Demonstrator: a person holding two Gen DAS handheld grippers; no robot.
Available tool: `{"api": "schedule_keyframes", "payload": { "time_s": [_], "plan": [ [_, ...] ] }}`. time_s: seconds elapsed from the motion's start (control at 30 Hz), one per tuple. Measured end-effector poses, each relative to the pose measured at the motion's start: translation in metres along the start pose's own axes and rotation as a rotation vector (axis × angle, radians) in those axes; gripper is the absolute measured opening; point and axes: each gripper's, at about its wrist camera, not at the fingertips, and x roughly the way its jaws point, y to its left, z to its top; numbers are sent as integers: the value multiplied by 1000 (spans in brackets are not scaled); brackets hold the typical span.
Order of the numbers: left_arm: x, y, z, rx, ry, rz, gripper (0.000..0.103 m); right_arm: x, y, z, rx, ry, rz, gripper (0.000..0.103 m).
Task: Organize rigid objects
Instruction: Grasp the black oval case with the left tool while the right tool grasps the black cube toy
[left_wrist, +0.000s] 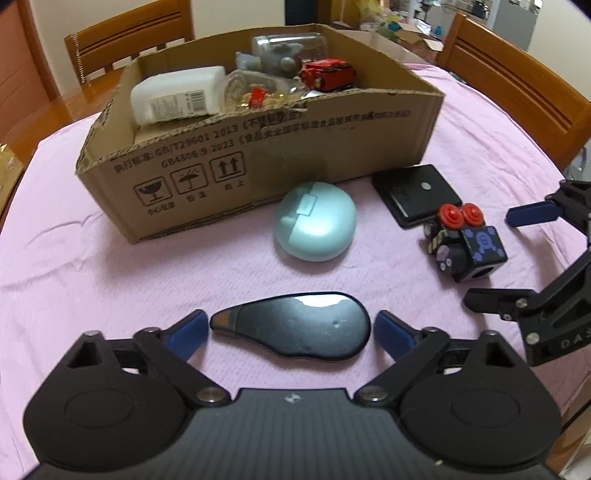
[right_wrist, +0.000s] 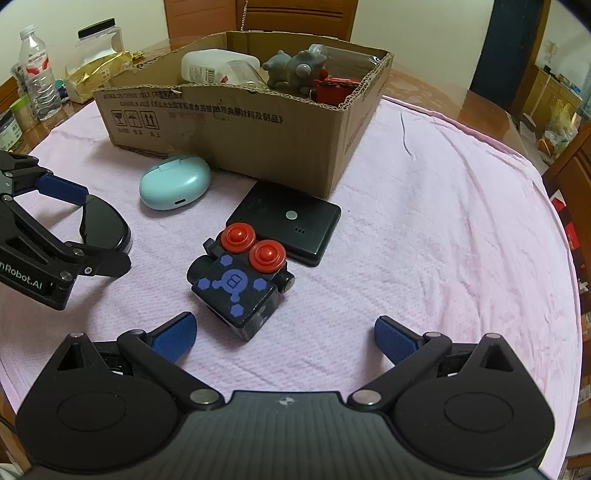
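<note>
A glossy black teardrop-shaped object (left_wrist: 295, 326) lies flat on the pink cloth between the blue pads of my left gripper (left_wrist: 291, 328). The pads flank its two ends closely, with thin gaps showing, so the gripper is open. My right gripper (right_wrist: 284, 328) is open over bare cloth, just behind a black toy block (right_wrist: 240, 280) with two red knobs. A mint oval case (left_wrist: 314, 229) and a flat black rectangular device (left_wrist: 417, 194) lie in front of the cardboard box (left_wrist: 258, 177). The box holds a white bottle (left_wrist: 177, 94), a grey plush toy and a red toy car (left_wrist: 328, 74).
The pink cloth (right_wrist: 443, 240) covers a round table with wooden chairs (left_wrist: 517, 85) behind it. Beyond the box's left side stand a water bottle (right_wrist: 37, 74), a jar and a gold packet. My right gripper (left_wrist: 517, 258) sits close on the right in the left wrist view.
</note>
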Motion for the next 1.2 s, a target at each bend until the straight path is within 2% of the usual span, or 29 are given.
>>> {"api": "schedule_keyframes", "payload": {
  "time_s": [0.17,0.37,0.57,0.73,0.8,0.93,1.03,1.2],
  "plan": [
    [0,6,1,2,8,-1,90,1,4,2,30,20,-17,103],
    [0,31,0,-36,15,27,90,2,21,8,35,64,-12,103],
    [-1,42,-1,-27,16,16,90,3,47,12,-11,68,36,103],
    [-1,44,-1,-14,12,5,90,-2,62,14,-24,78,141,103],
    [0,45,0,-12,12,3,90,-6,64,15,-37,73,148,103],
    [0,45,0,-10,11,2,90,-5,50,15,-25,65,63,99],
    [0,45,0,-10,12,3,90,-2,36,16,-26,42,35,91],
    [0,45,0,-13,14,5,90,3,31,24,-112,11,71,82]
  ]
}}
